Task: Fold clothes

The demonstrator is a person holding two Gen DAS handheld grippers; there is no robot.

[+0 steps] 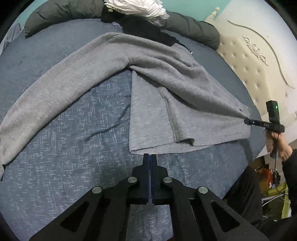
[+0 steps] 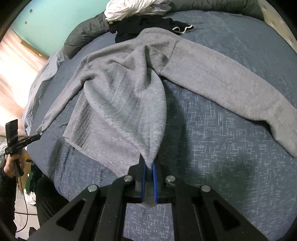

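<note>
A grey sweatshirt (image 1: 167, 74) lies on the blue bed, one long sleeve (image 1: 55, 87) stretched out to the left. My left gripper (image 1: 149, 155) is shut and empty, just in front of the sweatshirt's hem. My right gripper (image 2: 148, 165) is shut on a corner of the sweatshirt (image 2: 120, 103) and lifts that side off the bed; it also shows in the left wrist view (image 1: 246, 121) at the garment's right corner. In the right wrist view the left gripper (image 2: 38, 136) sits at the left, by the far sleeve cuff. The other sleeve (image 2: 232, 83) lies out to the right.
A dark puffer jacket (image 1: 194, 27), a white garment (image 1: 141, 7) and black clothes (image 1: 141, 26) are piled at the far side of the bed. A padded cream headboard (image 1: 259, 61) stands on the right. The blue patterned bedspread (image 1: 74, 148) spreads in front.
</note>
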